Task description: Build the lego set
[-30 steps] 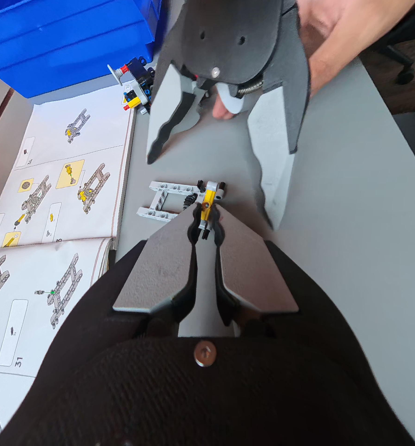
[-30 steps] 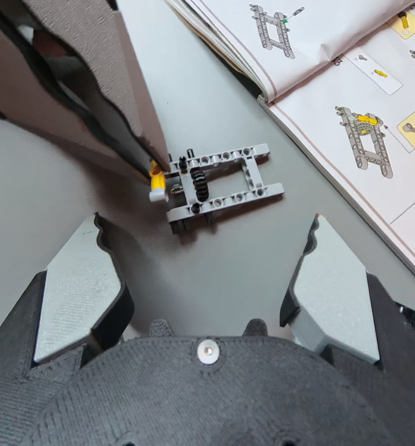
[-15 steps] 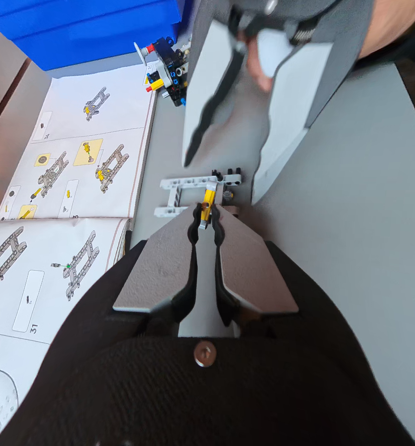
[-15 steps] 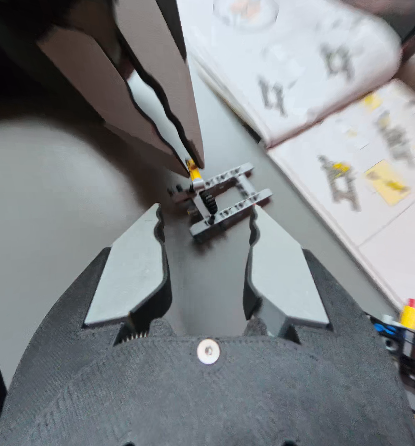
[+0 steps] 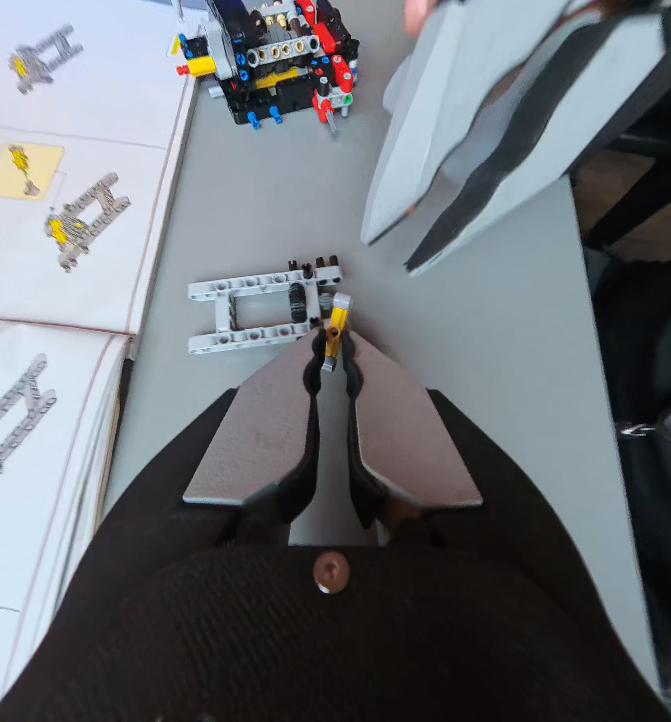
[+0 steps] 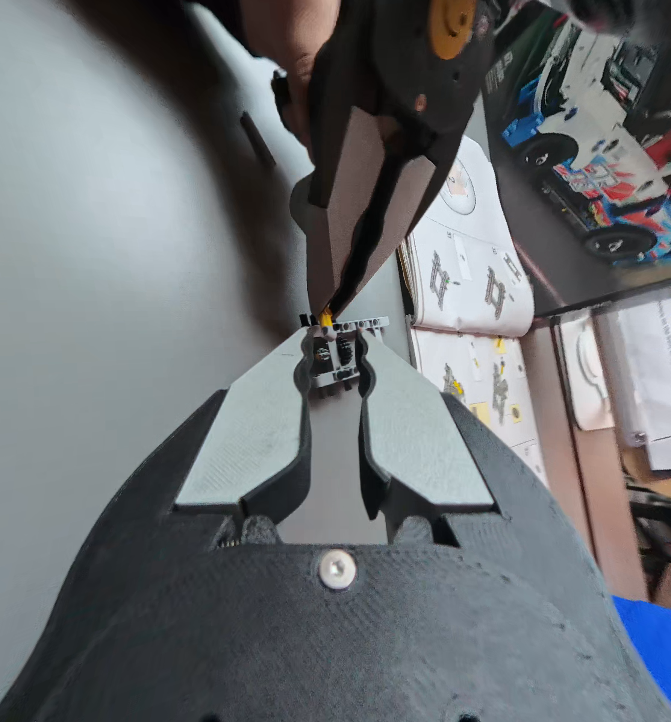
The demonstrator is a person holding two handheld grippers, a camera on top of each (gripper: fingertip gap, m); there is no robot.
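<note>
The small yellow-and-grey pin-like Lego piece (image 5: pixel 335 336) is pinched at the tips of the left tongs (image 5: pixel 331 351), its long axis running along the fingers, its grey head just beside the end of the pale grey ladder-shaped Lego frame (image 5: pixel 255 312) lying flat on the grey counter (image 5: pixel 462 371). The frame stretches leftward toward the open white instruction booklet (image 5: pixel 72 195). The right tongs (image 6: pixel 333 351) straddle the frame's near end, narrowly parted; whether they grip it I cannot tell.
</note>
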